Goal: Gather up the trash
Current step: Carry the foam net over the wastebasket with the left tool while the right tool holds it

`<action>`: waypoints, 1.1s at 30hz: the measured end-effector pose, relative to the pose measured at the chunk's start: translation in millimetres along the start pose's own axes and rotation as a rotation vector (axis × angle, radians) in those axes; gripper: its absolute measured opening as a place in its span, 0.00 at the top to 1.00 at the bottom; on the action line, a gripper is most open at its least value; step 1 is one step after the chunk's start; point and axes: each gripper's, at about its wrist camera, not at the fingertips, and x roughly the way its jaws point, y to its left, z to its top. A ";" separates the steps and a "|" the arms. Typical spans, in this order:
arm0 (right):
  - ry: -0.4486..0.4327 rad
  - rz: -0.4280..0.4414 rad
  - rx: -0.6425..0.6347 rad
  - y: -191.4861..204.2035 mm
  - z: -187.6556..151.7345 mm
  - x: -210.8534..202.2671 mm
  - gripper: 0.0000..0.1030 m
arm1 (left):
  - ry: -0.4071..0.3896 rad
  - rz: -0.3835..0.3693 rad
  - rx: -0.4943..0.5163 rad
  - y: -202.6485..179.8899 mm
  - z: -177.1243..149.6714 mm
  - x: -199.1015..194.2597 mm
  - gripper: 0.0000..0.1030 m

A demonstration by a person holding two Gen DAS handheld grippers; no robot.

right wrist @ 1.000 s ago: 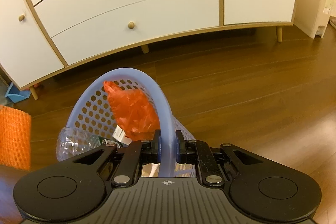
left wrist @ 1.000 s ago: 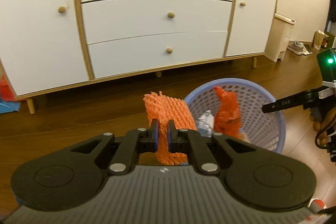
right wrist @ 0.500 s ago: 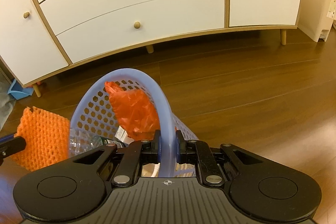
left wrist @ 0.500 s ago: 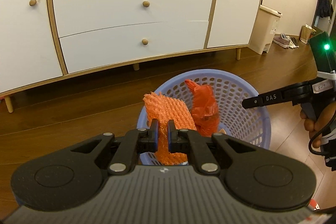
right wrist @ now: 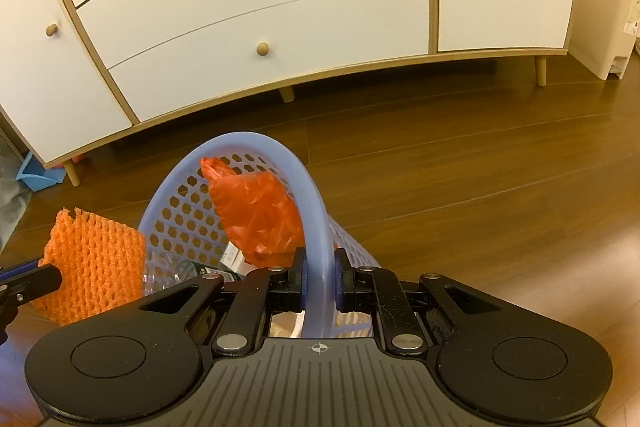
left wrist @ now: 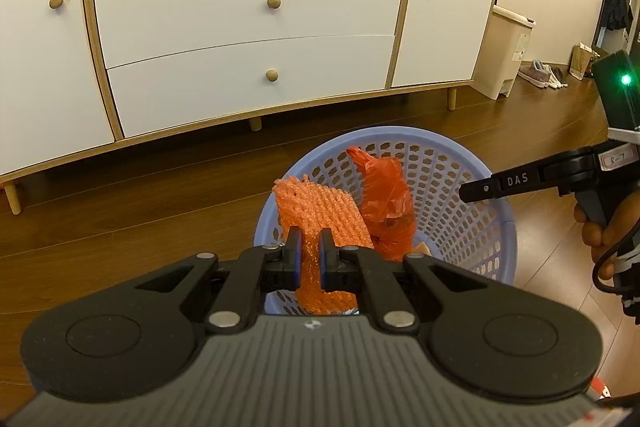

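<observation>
The orange foam net is pinched in the left gripper over the 9 o'clock rim of the blue basket, beside an orange plastic bag. The right gripper clamps the basket's rim.

From my left camera, the left gripper's body hid the lower end of the orange foam net and the basket's near rim. The basket floor stayed out of sight. The label beside the clear bottle was too small for me to read.
</observation>
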 end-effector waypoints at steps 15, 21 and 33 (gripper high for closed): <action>0.000 -0.004 0.002 0.2 0.6 0.0 0.91 | 0.005 -0.040 0.021 -14.1 -0.2 6.0 0.73; 0.001 -0.004 0.005 0.2 0.7 0.2 0.91 | 0.021 -0.023 0.004 -9.2 -1.1 7.6 0.73; 0.003 -0.006 0.011 -2.2 0.5 1.0 0.91 | 0.019 -0.009 -0.007 -1.8 -0.5 6.5 0.73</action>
